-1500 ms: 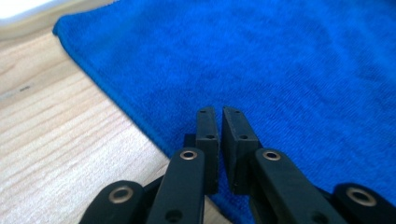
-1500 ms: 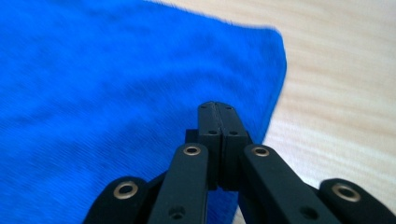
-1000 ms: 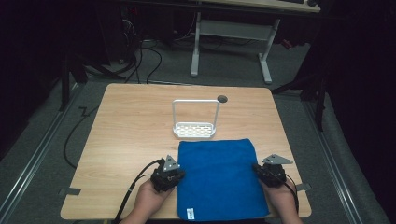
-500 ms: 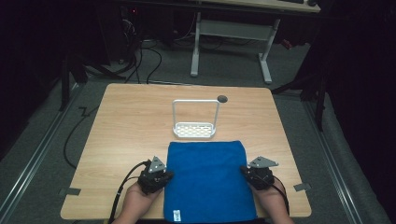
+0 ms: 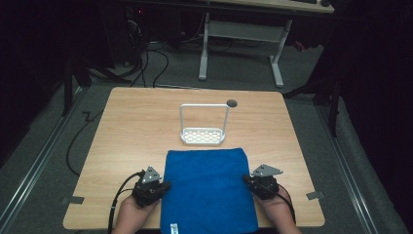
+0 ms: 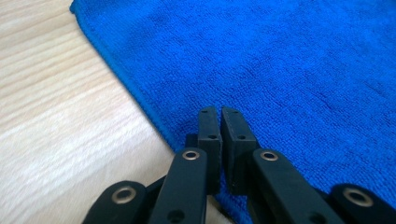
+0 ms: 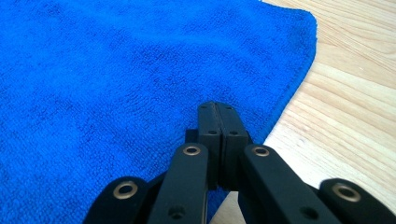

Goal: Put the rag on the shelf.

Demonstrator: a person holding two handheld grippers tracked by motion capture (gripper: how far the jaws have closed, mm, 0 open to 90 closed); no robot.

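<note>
One blue towel (image 5: 208,190) is lying flat on the desk (image 5: 126,131) between my tools; I am pinching its left edge with the left tool (image 5: 163,186) and its right edge with the right tool (image 5: 247,179), a white rack (image 5: 203,135) standing beyond.

Looks like a lab/test room: wooden tabletop (image 5: 146,126) on grey carpet (image 5: 311,73), floor rails (image 5: 34,161) along both sides, loose cables (image 5: 146,63), a metal-legged desk (image 5: 241,36) behind, dark surroundings.
</note>
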